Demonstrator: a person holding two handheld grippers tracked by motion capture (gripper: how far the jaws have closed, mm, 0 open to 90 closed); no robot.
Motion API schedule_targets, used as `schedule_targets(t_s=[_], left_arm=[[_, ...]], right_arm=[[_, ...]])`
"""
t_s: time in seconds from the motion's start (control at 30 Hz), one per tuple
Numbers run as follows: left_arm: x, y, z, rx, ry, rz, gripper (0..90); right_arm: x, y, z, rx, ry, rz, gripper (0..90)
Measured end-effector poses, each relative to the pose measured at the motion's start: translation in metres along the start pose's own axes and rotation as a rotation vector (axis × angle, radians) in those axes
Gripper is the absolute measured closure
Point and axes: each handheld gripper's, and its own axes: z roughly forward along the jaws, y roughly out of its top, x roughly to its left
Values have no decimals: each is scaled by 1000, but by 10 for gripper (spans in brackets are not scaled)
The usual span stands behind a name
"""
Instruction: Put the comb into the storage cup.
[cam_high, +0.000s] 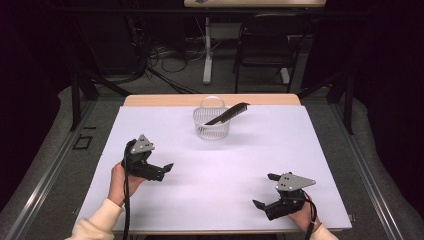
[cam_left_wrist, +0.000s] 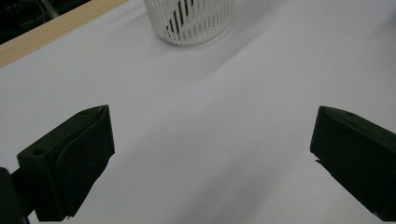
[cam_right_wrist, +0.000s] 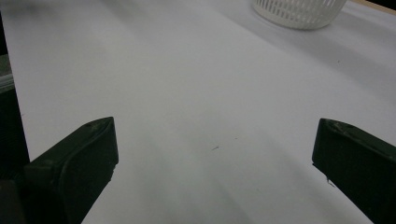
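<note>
A black comb (cam_high: 227, 114) leans in a white basket (cam_high: 211, 125) near the worktop's (cam_high: 220, 165) far edge. The left gripper (cam_high: 167, 169) and right gripper (cam_high: 265, 190) wait near the front corners, jaws spread, empty.

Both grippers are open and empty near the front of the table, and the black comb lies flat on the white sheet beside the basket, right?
Not quite. The high view shows the comb leaning inside the basket, one end over its rim. The left gripper and right gripper are open and empty.

comb (cam_high: 227, 114) in basket (cam_high: 211, 131), far centre of table (cam_high: 210, 175); grippers near, well apart.
</note>
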Motion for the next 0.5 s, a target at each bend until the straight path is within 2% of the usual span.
schedule_targets(t_s=[0.5], left_arm=[[-2,-22,-7,14,5,-27,0]], right_arm=[[0,0,0,2,0,-2,0]])
